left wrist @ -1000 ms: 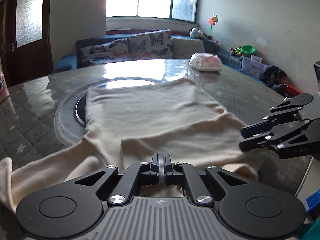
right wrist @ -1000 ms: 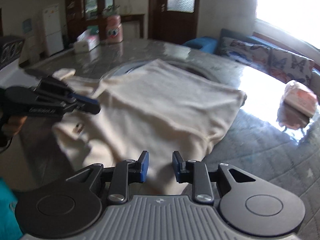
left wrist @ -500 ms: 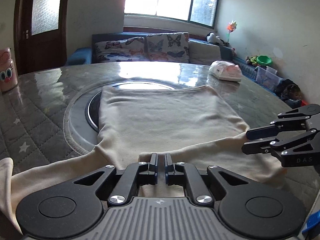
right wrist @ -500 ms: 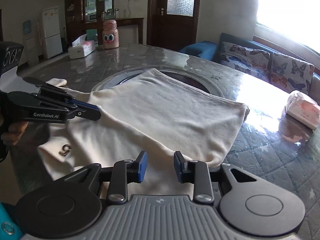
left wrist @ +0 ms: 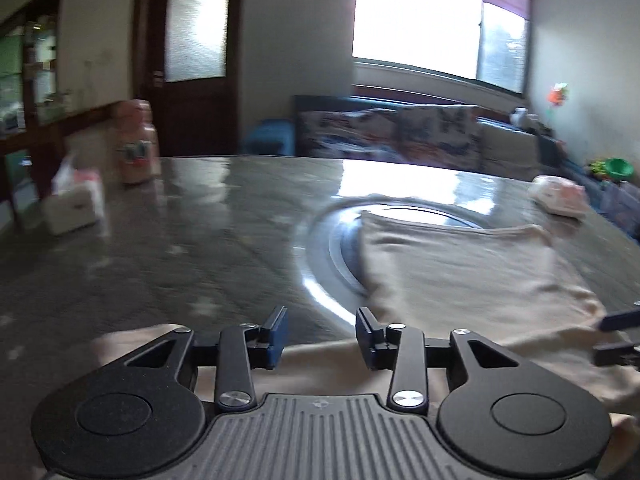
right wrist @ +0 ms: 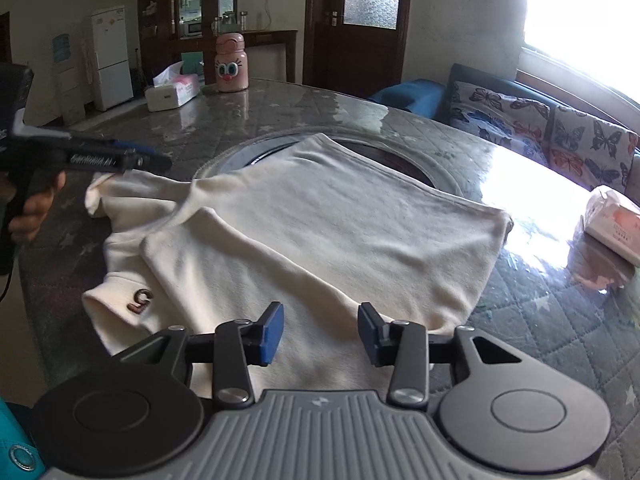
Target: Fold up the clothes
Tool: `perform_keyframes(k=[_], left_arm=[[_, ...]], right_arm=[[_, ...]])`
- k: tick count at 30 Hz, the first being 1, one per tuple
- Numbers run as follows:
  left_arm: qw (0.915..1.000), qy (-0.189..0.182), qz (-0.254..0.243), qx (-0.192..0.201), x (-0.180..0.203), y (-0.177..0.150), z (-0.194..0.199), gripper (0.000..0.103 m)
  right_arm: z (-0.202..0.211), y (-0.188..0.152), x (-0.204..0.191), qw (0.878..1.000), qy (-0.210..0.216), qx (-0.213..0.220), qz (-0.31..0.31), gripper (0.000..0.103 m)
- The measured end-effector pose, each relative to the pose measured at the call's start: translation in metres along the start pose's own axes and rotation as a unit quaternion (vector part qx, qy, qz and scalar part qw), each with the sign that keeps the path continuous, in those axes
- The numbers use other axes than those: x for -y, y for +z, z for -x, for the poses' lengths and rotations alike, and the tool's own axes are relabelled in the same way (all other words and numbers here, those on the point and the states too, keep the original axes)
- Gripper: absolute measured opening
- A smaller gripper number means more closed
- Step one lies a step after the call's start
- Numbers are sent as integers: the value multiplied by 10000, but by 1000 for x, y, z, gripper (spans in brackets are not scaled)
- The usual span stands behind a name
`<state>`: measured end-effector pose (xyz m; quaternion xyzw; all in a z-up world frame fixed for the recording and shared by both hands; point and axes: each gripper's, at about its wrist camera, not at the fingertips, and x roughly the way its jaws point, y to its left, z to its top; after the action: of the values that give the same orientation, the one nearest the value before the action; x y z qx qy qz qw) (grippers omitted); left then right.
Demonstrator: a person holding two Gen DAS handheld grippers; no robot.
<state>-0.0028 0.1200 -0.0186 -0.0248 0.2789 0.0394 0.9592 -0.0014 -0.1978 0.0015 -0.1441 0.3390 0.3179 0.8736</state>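
Note:
A cream long-sleeved top (right wrist: 328, 224) lies flat on the round table, one sleeve folded across its body, a brown "5" patch (right wrist: 141, 301) on the near cuff. It also shows in the left wrist view (left wrist: 472, 276). My left gripper (left wrist: 322, 336) is open and empty, above the left sleeve at the table's near edge; in the right wrist view it (right wrist: 160, 160) hovers over that sleeve's end. My right gripper (right wrist: 321, 332) is open and empty over the top's near edge; its fingertips (left wrist: 618, 320) show at the left wrist view's right side.
A tissue box (right wrist: 172, 92) and a pink bottle (right wrist: 230, 64) stand at the table's far left. A pink-and-white packet (right wrist: 616, 220) lies at the right. A round inset plate (left wrist: 320, 248) sits under the top. A sofa (right wrist: 540, 120) stands behind the table.
My left gripper has opened, let go of the folded sleeve and swung left. My right gripper has opened wider and stayed over the near edge.

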Motion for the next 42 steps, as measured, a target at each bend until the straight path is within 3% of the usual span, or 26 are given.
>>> perform_keyframes(k=[4,7,14,20,26,32,39,42], left_arm=[[9978,655,62,-90,-20,-2,-6,48],[9954,916,176,-210,-29,-6,-13,49],[9937,1012,345,-337,-37,-13,-19,47],[9925,965,676,-314,-55,-12,-15,13],[9916,461,1202,102,-71,-7,8,5],[9862,-510,1466,577,-58,15,35,4],[9707,-1967,1058,884,8,41,53,4],[9780,-1820,558,859,35,39,51,6]], right_arm=[[-2,1,-4,10000,67,-17,28,45],[-4,2,-8,9999,98,-49,50,47],[-5,4,-11,9999,89,-69,95,47],[0,5,-12,9999,77,10,90,47],[10,6,-12,9999,57,146,73,47],[19,5,-6,9995,14,314,-73,47],[31,-4,5,9986,-91,438,-290,47],[37,-8,10,9980,-137,479,-380,47]])
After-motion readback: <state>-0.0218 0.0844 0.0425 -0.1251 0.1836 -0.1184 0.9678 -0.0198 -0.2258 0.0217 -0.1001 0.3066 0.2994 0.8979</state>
